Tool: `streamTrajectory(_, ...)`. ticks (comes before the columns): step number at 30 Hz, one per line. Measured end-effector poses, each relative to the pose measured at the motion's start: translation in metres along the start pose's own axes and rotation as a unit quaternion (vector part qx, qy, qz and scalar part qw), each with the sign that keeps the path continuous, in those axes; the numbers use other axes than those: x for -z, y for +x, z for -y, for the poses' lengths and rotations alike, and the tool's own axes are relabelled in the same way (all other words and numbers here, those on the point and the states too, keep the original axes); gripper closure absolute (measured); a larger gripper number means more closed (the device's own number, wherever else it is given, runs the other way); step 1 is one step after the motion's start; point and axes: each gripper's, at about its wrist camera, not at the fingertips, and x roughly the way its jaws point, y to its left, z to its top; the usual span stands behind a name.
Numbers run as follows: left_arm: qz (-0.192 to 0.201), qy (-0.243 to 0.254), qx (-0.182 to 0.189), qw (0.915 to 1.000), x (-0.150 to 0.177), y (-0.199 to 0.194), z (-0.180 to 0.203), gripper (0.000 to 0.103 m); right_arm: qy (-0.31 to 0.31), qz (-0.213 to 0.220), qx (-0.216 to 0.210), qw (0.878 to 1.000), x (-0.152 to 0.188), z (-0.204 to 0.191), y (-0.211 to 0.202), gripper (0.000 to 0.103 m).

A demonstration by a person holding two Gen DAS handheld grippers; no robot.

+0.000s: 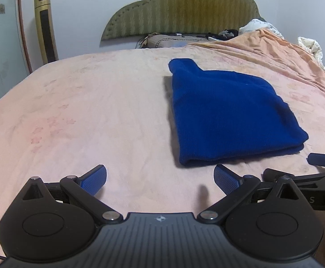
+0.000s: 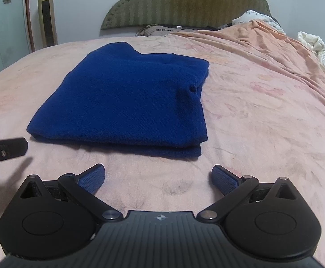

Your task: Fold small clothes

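A dark blue knitted garment [image 1: 227, 111] lies folded in layers on the pink bed sheet [image 1: 84, 116]. In the right wrist view the same garment [image 2: 126, 98] fills the middle, its folded edge toward me. My left gripper [image 1: 160, 178] hovers open just short of the garment's near left corner, nothing between its blue pads. My right gripper [image 2: 159, 178] is open too, empty, a little short of the garment's near edge. Each gripper shows at the edge of the other's view: the right gripper [image 1: 323, 159] and the left gripper [image 2: 6, 149].
An olive padded headboard [image 1: 184, 11] stands at the far end, with pillows and small items below it. A peach blanket [image 1: 274, 51] and white bedding [image 1: 311, 47] bunch up on the right. A gold tower fan [image 1: 46, 26] stands by the left wall.
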Motion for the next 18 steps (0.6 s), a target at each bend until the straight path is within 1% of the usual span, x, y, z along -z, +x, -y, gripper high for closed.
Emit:
streamTrajectory(3, -0.004, -0.007, 0.006, 0.9999, -0.0002, -0.0013, -0.0014, 0.000, 0.004, -0.006, 0.003, 1.000, -0.0010, -0.0002, -0.0008, 0.001)
streamTrajectory(5, -0.004, -0.008, 0.003, 1.0000, 0.0000, -0.0024, -0.0023, 0.000, 0.005, -0.011, 0.002, 1.000, -0.0024, 0.0001, -0.0018, 0.001)
streamTrajectory(8, -0.002, -0.004, 0.000, 1.0000, 0.0001, -0.0038, -0.0026, 0.000, 0.007, -0.015, 0.001, 1.000, -0.0029, -0.0001, -0.0038, 0.001)
streamTrajectory(13, -0.010, 0.001, 0.007, 0.9999, -0.0004, -0.0030, -0.0020, 0.000, 0.007, -0.016, 0.003, 1.000, -0.0021, -0.0012, -0.0050, 0.001)
streamTrajectory(18, -0.014, 0.012, 0.002, 0.9998, -0.0002, -0.0023, -0.0002, 0.000, 0.006, -0.019, 0.004, 1.000, -0.0033, -0.0012, -0.0048, 0.001)
